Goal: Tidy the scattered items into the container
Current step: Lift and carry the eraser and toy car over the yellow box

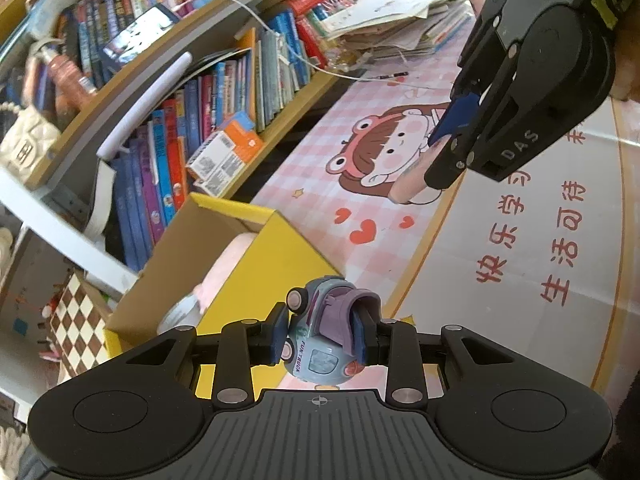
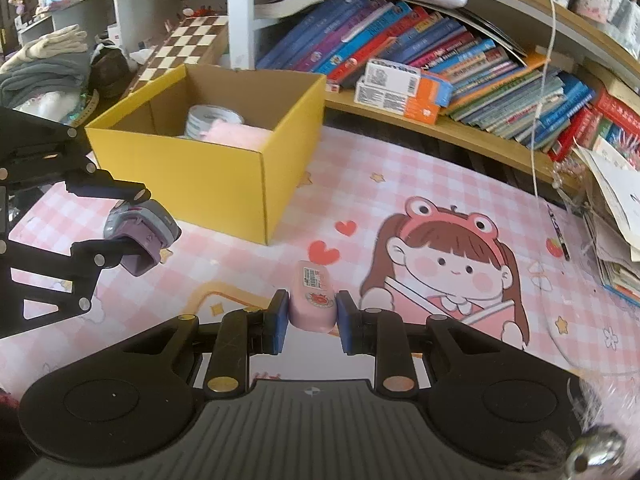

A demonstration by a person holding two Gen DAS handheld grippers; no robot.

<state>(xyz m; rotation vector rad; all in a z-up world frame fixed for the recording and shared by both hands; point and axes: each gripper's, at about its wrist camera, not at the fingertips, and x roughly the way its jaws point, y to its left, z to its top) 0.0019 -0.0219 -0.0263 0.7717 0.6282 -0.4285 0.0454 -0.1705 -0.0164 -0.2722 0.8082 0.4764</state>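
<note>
My left gripper (image 1: 320,336) is shut on a blue-grey toy truck (image 1: 324,332) with a purple back, held in the air beside the yellow cardboard box (image 1: 276,264). It also shows in the right wrist view (image 2: 138,236), left of the box (image 2: 208,176). My right gripper (image 2: 313,320) has its blue pads against both sides of a pink eraser-like block (image 2: 312,300) on the pink mat. In the left wrist view the right gripper (image 1: 448,148) and the block (image 1: 408,184) show at upper right. Inside the box lie a pink plush (image 2: 240,136) and a tape roll (image 2: 212,120).
A pink checkered mat (image 2: 400,184) with a cartoon girl covers the desk. A low bookshelf (image 2: 440,68) full of books runs behind the box. A paper stack (image 2: 616,216) sits at right, a pen (image 2: 558,232) near it. A chessboard (image 2: 180,44) lies behind the box.
</note>
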